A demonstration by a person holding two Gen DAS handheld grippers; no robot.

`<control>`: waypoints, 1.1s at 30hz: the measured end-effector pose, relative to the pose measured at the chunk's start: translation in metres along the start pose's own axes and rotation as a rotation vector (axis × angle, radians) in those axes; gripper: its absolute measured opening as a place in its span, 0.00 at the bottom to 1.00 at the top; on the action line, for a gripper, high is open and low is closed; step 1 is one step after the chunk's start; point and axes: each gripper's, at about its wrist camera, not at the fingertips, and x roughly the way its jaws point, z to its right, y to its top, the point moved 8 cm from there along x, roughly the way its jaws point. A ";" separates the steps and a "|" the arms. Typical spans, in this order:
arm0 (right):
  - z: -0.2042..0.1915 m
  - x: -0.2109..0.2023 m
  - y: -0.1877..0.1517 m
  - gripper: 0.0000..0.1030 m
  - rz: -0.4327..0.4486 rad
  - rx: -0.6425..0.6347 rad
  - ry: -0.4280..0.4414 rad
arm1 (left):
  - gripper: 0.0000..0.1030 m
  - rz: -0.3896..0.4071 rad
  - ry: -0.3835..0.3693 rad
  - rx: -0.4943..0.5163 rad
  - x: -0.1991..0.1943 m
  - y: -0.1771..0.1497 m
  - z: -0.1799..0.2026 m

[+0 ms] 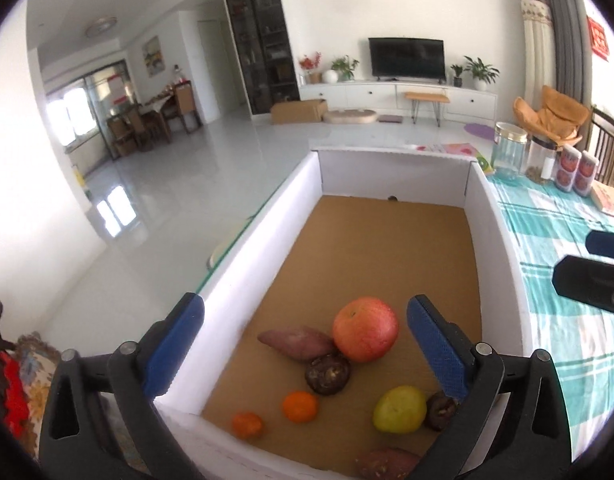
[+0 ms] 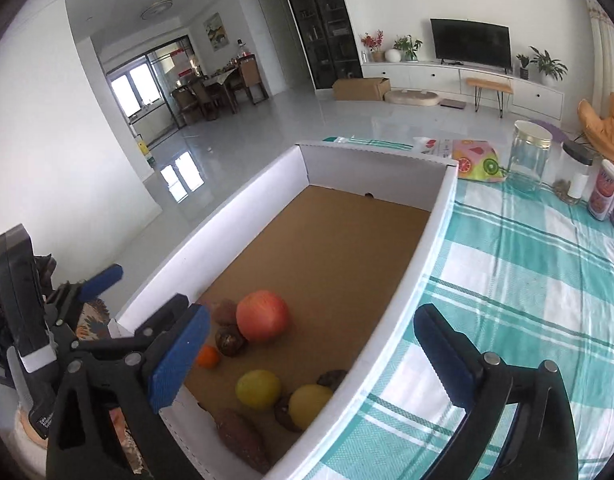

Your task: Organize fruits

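Bright daylight fills both views. In the left wrist view the window (image 1: pixel 73 116) at nine o'clock is blown out white, and its glare lies mirrored on the glossy floor (image 1: pixel 119 208). The white box wall (image 1: pixel 263 220) is nearly overexposed. Shadows under the fruit are soft and short. Fisheye bending curves straight lines toward the rim, and dark vignetting fills every corner. The distant room looks slightly soft.

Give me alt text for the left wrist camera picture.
Open blue-padded tongs hover over a white cardboard box holding an apple, two sweet potatoes, two small oranges, a yellow-green fruit and two dark round fruits. The box sits on a teal plaid tablecloth in a living room.
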 end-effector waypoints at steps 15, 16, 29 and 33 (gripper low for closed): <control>-0.011 -0.005 -0.057 0.98 -0.117 -0.031 -0.065 | 0.99 -0.073 0.029 0.022 -0.003 -0.012 -0.011; -0.012 -0.004 -0.058 0.98 -0.121 -0.031 -0.068 | 0.99 -0.072 0.028 0.022 -0.004 -0.013 -0.010; -0.029 0.004 -0.062 0.98 -0.159 -0.067 -0.118 | 0.99 -0.092 -0.017 0.006 0.000 -0.022 -0.019; -0.037 -0.002 -0.060 0.98 -0.162 -0.072 -0.157 | 0.99 -0.112 -0.043 0.003 -0.002 -0.025 -0.023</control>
